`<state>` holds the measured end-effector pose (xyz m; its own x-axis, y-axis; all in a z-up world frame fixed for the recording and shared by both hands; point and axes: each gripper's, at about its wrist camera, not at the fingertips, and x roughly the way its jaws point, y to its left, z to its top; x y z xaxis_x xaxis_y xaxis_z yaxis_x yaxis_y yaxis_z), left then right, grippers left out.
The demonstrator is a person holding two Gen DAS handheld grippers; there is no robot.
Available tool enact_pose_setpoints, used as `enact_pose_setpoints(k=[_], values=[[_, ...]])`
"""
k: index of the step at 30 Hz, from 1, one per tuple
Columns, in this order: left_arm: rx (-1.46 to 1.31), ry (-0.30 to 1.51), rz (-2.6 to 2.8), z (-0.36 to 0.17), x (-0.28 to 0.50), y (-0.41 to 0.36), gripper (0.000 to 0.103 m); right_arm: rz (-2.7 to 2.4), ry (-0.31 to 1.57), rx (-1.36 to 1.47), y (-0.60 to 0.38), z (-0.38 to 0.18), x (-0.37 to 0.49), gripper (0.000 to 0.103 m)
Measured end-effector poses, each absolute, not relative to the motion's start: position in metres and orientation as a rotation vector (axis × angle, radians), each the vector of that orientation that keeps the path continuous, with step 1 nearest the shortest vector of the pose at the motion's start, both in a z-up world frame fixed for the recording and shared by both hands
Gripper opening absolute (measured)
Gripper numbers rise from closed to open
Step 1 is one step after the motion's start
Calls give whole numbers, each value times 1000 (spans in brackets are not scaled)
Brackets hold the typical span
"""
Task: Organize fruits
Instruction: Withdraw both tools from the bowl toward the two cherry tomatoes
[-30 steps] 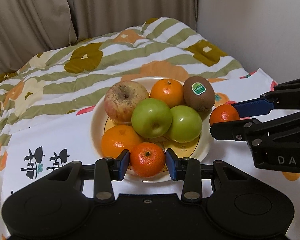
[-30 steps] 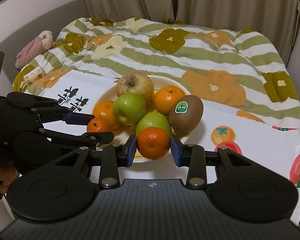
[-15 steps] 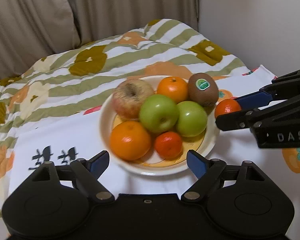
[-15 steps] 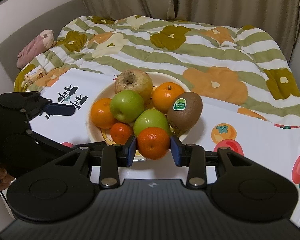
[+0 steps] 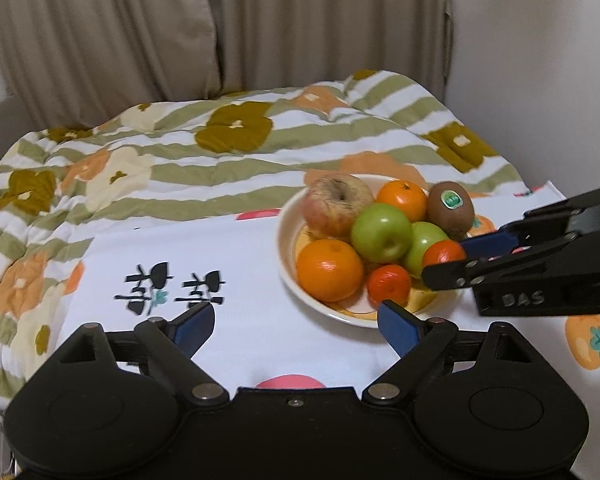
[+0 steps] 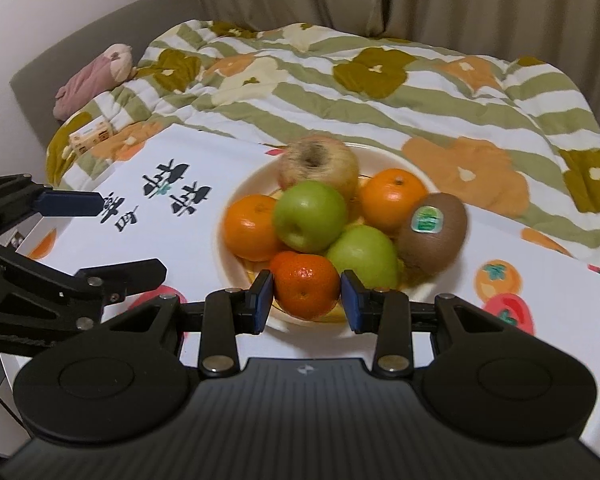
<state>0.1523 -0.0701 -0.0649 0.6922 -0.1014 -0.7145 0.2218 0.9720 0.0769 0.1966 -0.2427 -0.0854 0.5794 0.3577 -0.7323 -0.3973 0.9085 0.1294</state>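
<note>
A cream plate point(image 5: 288, 240) point(image 6: 384, 160) holds a pale red apple point(image 5: 336, 204), two green apples point(image 5: 380, 232), two oranges point(image 5: 328, 268), a kiwi with a green sticker point(image 5: 450, 208) and a small mandarin point(image 5: 388, 284). My left gripper point(image 5: 296, 326) is open and empty, down left of the plate above the white cloth. My right gripper point(image 6: 306, 300) is shut on another mandarin point(image 6: 306, 284) and holds it at the plate's near rim. In the left wrist view the right gripper point(image 5: 452, 258) comes in from the right with that mandarin point(image 5: 442, 252).
A white printed cloth point(image 5: 240, 280) covers the table under the plate. A striped flowered quilt point(image 5: 220, 152) lies behind. A pink soft toy point(image 6: 96, 80) and a small box point(image 6: 90, 138) sit at the far left. Curtains hang at the back.
My left gripper opened, left its mandarin on the plate and drew back to the left. My right gripper moved closer over the plate rim, still holding its mandarin.
</note>
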Motion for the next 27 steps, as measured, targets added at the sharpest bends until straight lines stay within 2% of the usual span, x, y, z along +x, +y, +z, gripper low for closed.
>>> enact_pose_setpoints(k=[8, 10, 11, 12, 13, 27], values=[[142, 781, -129, -64, 144, -58, 92, 479, 853, -67, -214, -94, 205, 53], [144, 780, -123, -64, 143, -56, 92, 462, 844, -74, -210, -94, 204, 60], [145, 780, -122, -65, 142, -55, 92, 457, 836, -75, -209, -93, 203, 70], [147, 780, -121, -65, 142, -55, 92, 453, 827, -75, -209, -93, 201, 77], [148, 780, -120, -65, 140, -54, 92, 445, 817, -74, -209, -92, 199, 78], [140, 737, -161, -48, 116, -62, 92, 342, 784, -47, -233, -66, 169, 79]])
